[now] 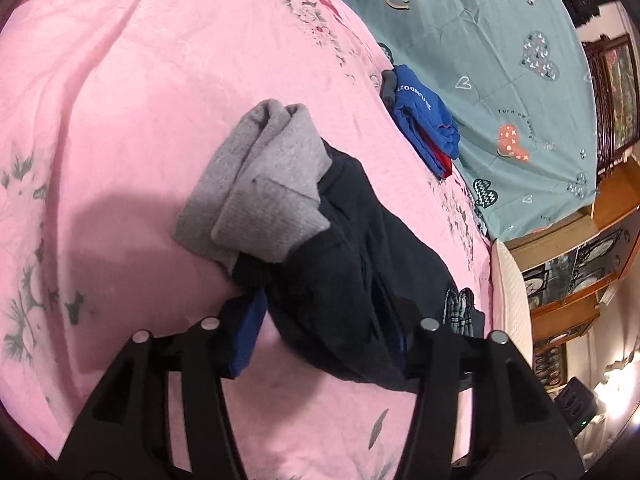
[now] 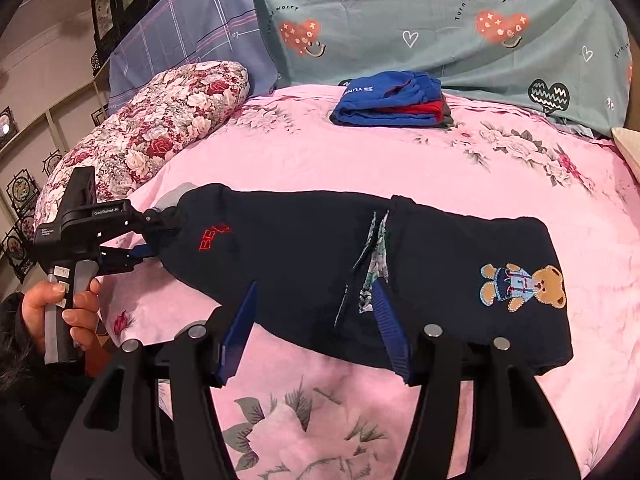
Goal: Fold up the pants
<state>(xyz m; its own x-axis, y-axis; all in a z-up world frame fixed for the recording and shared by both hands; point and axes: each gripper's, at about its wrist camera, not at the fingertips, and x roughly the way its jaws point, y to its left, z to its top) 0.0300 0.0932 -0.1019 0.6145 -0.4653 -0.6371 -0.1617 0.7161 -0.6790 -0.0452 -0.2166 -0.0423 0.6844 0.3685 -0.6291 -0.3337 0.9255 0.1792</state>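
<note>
**Pants flat across the bed, both grippers at their edge**

The dark pants (image 2: 304,248) lie stretched across the pink sheet (image 2: 360,160). From your right wrist camera they run side to side: red lettering (image 2: 214,236) at the left end, a teddy bear patch (image 2: 524,286) at the right end. A pocket slit near the middle shows checked lining.

Left gripper (image 2: 149,236): you hold it by the handle in your left hand (image 2: 60,308), at the lettering end of the pants. Its jaws stand fairly narrow, one above and one below the bunched cloth at that end. In the left wrist view the left blue pad (image 1: 248,332) meets the cloth only at its tip, and the other finger is hidden behind dark fabric. I cannot tell if the pads actually press.

Grey lining (image 1: 260,184) is turned out at this same end, lying on the sheet just beside the dark cloth.

Right gripper (image 2: 316,284): it sits at the near long edge, jaws about half wide. One blue pad (image 2: 240,320) is at the edge of the cloth, and the other lies over the pants beside the pocket slit. The cloth spans the gap between them. Grip or just straddling: cannot tell.

Behind the pants, well apart: a folded blue and red stack (image 2: 390,104) at the foot of the teal heart-print quilt (image 2: 440,20). A floral pillow (image 2: 160,128) lies at far left.
</note>
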